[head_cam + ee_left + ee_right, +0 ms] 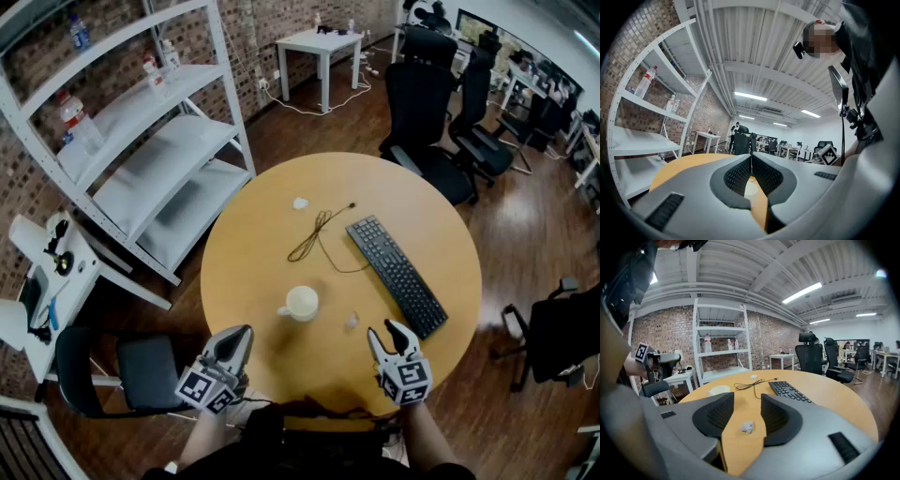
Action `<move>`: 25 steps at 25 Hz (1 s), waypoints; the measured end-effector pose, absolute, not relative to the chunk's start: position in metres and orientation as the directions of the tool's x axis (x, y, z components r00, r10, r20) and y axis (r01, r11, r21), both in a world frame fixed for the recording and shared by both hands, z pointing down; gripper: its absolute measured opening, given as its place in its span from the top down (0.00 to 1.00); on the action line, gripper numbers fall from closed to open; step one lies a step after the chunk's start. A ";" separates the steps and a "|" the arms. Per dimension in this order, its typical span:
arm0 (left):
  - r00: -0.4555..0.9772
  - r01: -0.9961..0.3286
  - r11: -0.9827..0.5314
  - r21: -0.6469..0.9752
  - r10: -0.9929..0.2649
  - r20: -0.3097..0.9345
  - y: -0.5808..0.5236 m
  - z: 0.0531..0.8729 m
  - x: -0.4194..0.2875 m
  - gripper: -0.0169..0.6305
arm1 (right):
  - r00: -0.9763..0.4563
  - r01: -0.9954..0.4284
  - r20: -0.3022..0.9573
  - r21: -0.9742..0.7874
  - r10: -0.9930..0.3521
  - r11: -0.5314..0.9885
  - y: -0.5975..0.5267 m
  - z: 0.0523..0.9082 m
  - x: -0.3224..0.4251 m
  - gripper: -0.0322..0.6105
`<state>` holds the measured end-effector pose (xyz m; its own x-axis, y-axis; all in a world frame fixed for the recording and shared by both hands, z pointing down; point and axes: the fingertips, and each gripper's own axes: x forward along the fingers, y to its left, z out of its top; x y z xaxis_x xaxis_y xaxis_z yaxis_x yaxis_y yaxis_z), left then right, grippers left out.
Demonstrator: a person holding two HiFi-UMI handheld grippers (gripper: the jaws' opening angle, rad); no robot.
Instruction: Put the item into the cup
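While the person stands at the round table (281, 187), both grippers are over its near edge. The right gripper (388, 333) has its fingers (776, 416) partly apart, with a clear gap between them. A small white lump (747, 427) lies on the table in that gap. The fingers do not touch it, so this gripper holds nothing. The left gripper (239, 337) has its fingers (736, 176) pressed together at the tips, and nothing is between them. The cup (301, 303) stands upright on the table, just left of the lump and between the two grippers. A keyboard (396, 275) lies farther back on the right, with a thin cable (317, 236) beside it.
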<state>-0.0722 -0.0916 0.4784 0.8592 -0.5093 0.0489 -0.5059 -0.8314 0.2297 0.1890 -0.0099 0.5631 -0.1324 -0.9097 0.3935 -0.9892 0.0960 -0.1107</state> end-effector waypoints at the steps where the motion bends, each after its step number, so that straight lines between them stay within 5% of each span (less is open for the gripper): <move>1: 0.859 -0.507 -0.832 0.227 -0.510 0.050 -0.097 0.479 -0.073 0.97 | -0.133 -0.989 0.408 -0.107 -0.903 0.097 -0.018 0.570 0.189 0.67; 4: 0.855 -0.514 -0.830 0.218 -0.516 0.053 -0.114 0.480 -0.080 0.97 | -0.137 -0.990 0.470 -0.105 -0.872 0.099 -0.045 0.598 0.187 0.63; 8: 0.834 -0.550 -0.811 0.200 -0.546 0.077 -0.125 0.486 -0.104 0.97 | -0.138 -0.990 0.600 -0.092 -0.788 0.103 -0.067 0.656 0.178 0.46; 15: 0.813 -0.582 -0.777 0.240 -0.565 0.141 -0.135 0.507 -0.137 0.97 | -0.077 -0.996 0.703 -0.027 -0.707 0.081 -0.082 0.705 0.181 0.46; 18: 0.813 -0.581 -0.771 0.261 -0.563 0.147 -0.139 0.512 -0.138 0.97 | -0.064 -0.996 0.710 -0.004 -0.701 0.087 -0.082 0.707 0.181 0.51; 19: 0.816 -0.576 -0.771 0.273 -0.559 0.144 -0.139 0.513 -0.137 0.97 | -0.052 -0.997 0.709 0.006 -0.704 0.079 -0.081 0.707 0.183 0.57; 20: 0.820 -0.570 -0.771 0.284 -0.555 0.140 -0.140 0.514 -0.134 0.97 | -0.039 -0.997 0.708 0.019 -0.705 0.074 -0.080 0.708 0.185 0.74; 25: 0.831 -0.551 -0.777 0.303 -0.544 0.118 -0.145 0.513 -0.130 0.97 | -0.030 -0.993 0.684 0.063 -0.729 0.100 -0.083 0.696 0.179 0.79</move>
<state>-0.1304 -0.1449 0.5133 0.8310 -0.5436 0.1180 -0.5514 -0.7771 0.3035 0.1795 -0.0830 0.6961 -0.0298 -0.7288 0.6840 -0.9930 0.0996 0.0628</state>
